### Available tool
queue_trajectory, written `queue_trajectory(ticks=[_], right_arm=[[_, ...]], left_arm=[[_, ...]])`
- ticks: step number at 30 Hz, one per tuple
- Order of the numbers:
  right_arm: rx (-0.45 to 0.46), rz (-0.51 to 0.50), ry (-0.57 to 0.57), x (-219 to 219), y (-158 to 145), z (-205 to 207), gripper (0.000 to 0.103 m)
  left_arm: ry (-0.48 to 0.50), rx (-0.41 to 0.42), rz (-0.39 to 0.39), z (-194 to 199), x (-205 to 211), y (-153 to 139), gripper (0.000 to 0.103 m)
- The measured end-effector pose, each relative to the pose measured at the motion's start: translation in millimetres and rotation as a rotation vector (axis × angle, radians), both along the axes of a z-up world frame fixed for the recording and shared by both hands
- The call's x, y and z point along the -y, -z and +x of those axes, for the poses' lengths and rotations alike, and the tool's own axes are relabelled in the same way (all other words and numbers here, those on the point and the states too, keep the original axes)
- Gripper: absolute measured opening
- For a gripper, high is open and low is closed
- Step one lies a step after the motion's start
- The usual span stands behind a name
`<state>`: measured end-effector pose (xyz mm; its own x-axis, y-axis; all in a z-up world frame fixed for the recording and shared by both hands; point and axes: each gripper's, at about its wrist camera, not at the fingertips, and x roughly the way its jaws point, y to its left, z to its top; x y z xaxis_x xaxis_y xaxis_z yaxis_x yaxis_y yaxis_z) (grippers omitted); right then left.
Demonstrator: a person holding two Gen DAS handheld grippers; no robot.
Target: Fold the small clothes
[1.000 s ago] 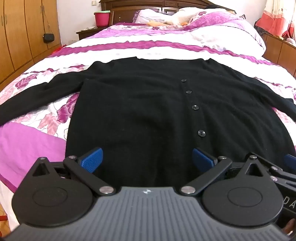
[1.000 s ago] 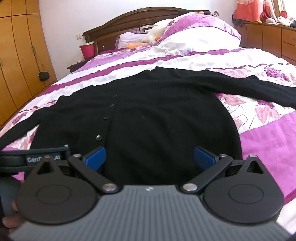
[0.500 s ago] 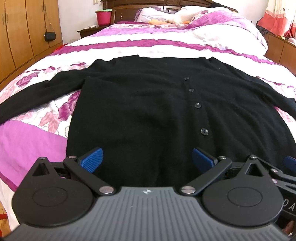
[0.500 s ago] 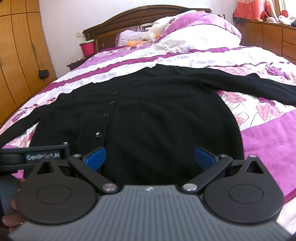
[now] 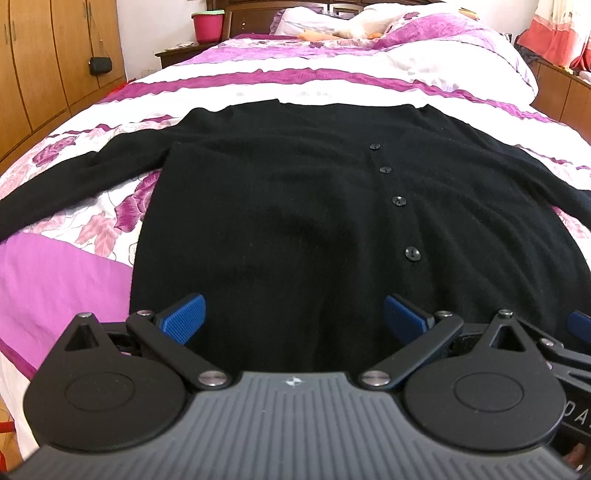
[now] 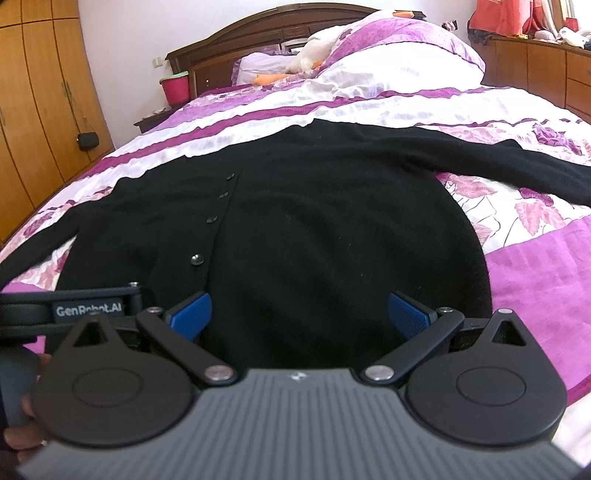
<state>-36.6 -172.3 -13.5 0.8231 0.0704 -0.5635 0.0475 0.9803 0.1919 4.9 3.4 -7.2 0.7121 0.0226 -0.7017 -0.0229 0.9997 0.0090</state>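
Observation:
A black buttoned cardigan [image 5: 295,206] lies flat and spread out on the bed, sleeves stretched to both sides, hem toward me. My left gripper [image 5: 293,317] hovers open over the hem, left of the button row [image 5: 397,201], with nothing between its blue pads. In the right wrist view the same cardigan [image 6: 314,229] fills the middle, and my right gripper [image 6: 299,314] stands open above the hem to the right of the buttons [image 6: 197,259]. The left gripper's body [image 6: 74,306] shows at the left edge there.
The bed has a purple, white and floral cover [image 5: 62,266]. Pillows [image 5: 369,26] and a wooden headboard [image 6: 258,22] lie at the far end. A pink bucket [image 5: 207,24] sits on a nightstand. Wooden wardrobes [image 5: 44,66] line the left; a dresser [image 6: 535,66] stands on the right.
Both grippers have tilted or moved slightly forward over the cardigan, so it sits a little lower and larger in view. Both stay open; the cardigan has not moved.

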Motion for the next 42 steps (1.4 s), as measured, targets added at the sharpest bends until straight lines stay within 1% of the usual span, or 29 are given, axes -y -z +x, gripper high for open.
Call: queue_trajectory(ticks=[11,20,24,29,33,37,40,42], right_arm=[[-0.017,-0.002,-0.005,-1,1,3,0.103],[-0.044,0.004,-0.011,0,2,8,0.103],[-0.056,0.002,-0.019,4,-1,12,0.103],[-0.059,0.0,-0.027,15,-9,14,0.103],[-0.083,0.006,-0.039,29,-14,16,0.103],[-0.11,0.016,-0.035,56,-19,20,0.103],[-0.135,0.027,0.028,89,-22,26,0.103],[-0.141,0.021,0.096,115,-25,30,0.103]], left_arm=[[0.001,-0.021,0.007,2,1,1,0.103],[0.008,-0.06,0.008,4,1,4,0.103],[0.025,-0.091,-0.004,6,1,3,0.103],[0.03,-0.101,0.006,8,1,1,0.103],[0.038,-0.121,-0.001,9,-1,-3,0.103],[0.05,-0.144,-0.009,15,-4,-5,0.103],[0.052,-0.149,0.0,21,-4,-7,0.103],[0.052,-0.146,0.004,27,-3,-11,0.103]])
